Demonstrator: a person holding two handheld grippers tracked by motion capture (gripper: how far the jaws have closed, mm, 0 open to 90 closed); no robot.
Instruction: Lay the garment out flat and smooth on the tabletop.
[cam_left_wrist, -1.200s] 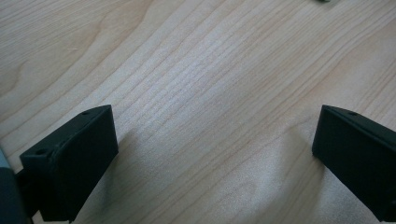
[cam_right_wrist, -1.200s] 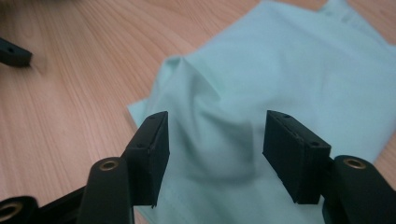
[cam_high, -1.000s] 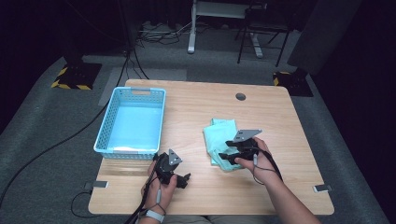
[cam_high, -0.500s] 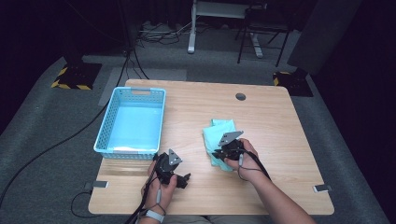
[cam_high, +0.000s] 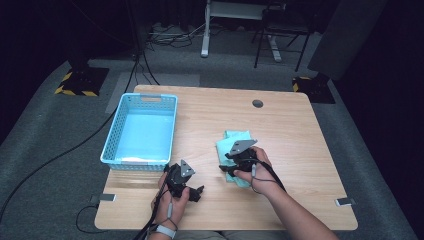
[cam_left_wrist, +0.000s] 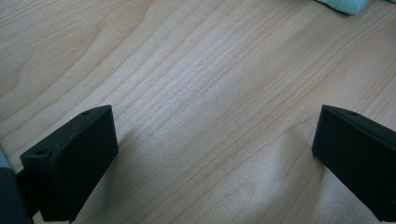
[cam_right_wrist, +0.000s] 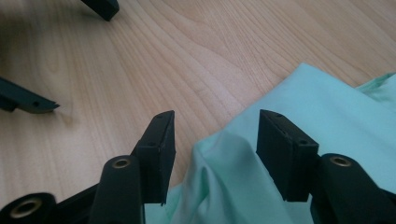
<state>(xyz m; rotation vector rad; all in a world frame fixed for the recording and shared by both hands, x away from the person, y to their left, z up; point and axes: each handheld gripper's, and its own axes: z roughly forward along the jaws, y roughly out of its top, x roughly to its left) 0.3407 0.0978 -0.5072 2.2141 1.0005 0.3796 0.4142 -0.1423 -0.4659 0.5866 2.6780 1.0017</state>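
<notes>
Table (cam_high: 300, 130): light wood, you're at the near edge. Blue basket (cam_high: 142, 131) sits on its left half, long axis running away from you, well apart from both grippers.

Mint cloth (cam_high: 231, 145): crumpled on the table right of centre, under and just past your right hand. Long axis runs roughly near-to-far, far end toward the table's back edge, near end under the gripper. In the right gripper view the cloth (cam_right_wrist: 327, 121) fills the lower right; one raised fold bunches up between the jaws and its edge runs diagonally off to the upper right.

Right gripper (cam_high: 227, 165): over the near left edge of the cloth, jaws aimed left and down toward the table. Right gripper (cam_right_wrist: 215, 135) jaws are spread, standing either side of that raised fold. The fold sits in the gap; can't tell whether either jaw touches it. Not pinched. Your right hand (cam_high: 252, 167) wraps the body from the right side, forearm angling in from bottom right.

Left gripper (cam_high: 197, 190): near the front edge, just below the basket's near right corner, well apart from the cloth. Left gripper (cam_left_wrist: 215, 154) jaws wide apart over bare wood, nothing between them; a cloth corner shows at that view's top edge. Your left hand (cam_high: 170, 200) grips it from below, forearm coming straight up from the bottom edge.
</notes>
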